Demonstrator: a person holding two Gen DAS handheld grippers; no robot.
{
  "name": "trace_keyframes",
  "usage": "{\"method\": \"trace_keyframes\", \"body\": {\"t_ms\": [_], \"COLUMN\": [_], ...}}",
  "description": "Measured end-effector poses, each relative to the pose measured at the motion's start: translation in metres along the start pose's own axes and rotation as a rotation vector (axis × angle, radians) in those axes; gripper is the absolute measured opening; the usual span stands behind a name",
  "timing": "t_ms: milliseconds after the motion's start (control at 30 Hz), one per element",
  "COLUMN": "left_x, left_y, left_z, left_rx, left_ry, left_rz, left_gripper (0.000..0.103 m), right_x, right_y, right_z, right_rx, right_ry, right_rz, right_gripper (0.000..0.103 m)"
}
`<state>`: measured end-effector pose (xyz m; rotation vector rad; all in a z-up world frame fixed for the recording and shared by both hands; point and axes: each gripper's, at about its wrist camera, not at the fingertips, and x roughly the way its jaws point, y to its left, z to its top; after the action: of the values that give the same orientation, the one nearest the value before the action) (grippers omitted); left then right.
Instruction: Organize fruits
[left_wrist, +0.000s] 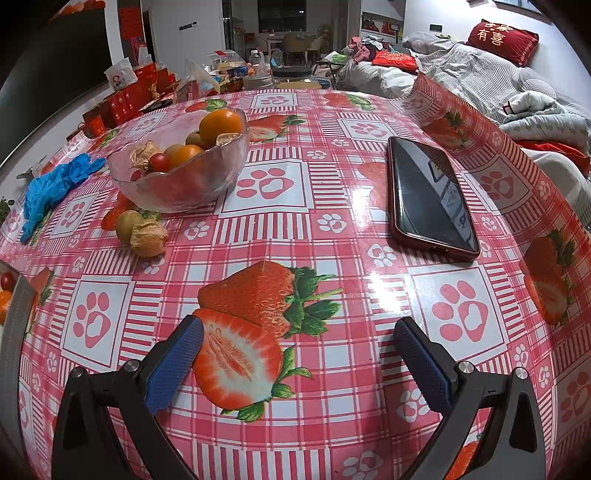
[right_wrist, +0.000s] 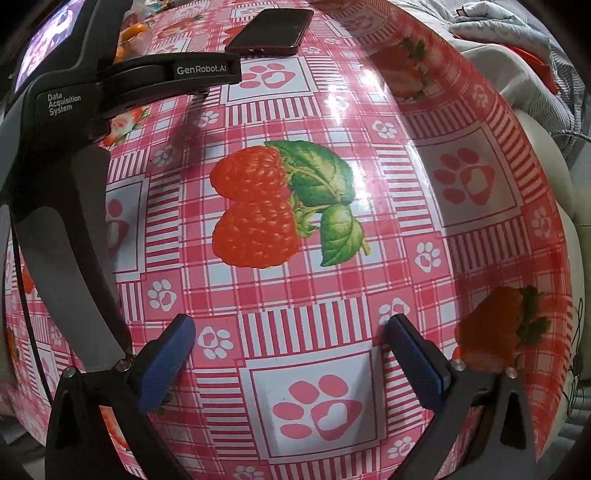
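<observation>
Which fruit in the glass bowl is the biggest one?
The round orange fruit at the back of the glass bowl. It sits highest and is far bigger than the little cherry tomato beside it.

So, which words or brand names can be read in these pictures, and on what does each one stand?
"GenRobot.AI": on the left gripper arm, right wrist view.
"Data Acquisition System": on the same gripper's body.
"有喜": on the red pillow; the characters above are cut off.
Red boxes and tissue pack: print too small to read.
</observation>
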<state>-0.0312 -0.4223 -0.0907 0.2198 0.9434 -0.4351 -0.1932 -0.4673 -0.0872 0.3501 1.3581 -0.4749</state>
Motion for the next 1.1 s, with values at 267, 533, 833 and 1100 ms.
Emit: {"method": "trace_keyframes", "body": {"t_ms": [267,533,833,1100], "left_x": [0.0001,-0.0002,-0.0001,0.0001], "left_y": [0.0001,-0.0002,-0.0002,-0.0001], "left_z": [0.0001,0.0007,0.0007,0.0004], "left_rx": [0.001,0.001,0.001,0.002], "left_ry": [0.000,0.001,0.001,0.002], "left_rz": [0.000,0.000,0.000,0.000], "left_gripper": [0.103,0.103,0.103,0.103], "right_x": [0.0054,0.0030,0.0036,0.0044], "right_y": [-0.0002,0.0006,0.0005,-0.0007], "right_z": [0.0053,0.0025,0.0028,0.0028], "right_rx": [-0.005,-0.005,-0.002,0.001], "right_ry": [0.025,0.022,0.024,0.022], "right_rz": [0.005,0.003,0.005,0.006], "right_gripper": [0.103,0.103,0.103,0.103]}}
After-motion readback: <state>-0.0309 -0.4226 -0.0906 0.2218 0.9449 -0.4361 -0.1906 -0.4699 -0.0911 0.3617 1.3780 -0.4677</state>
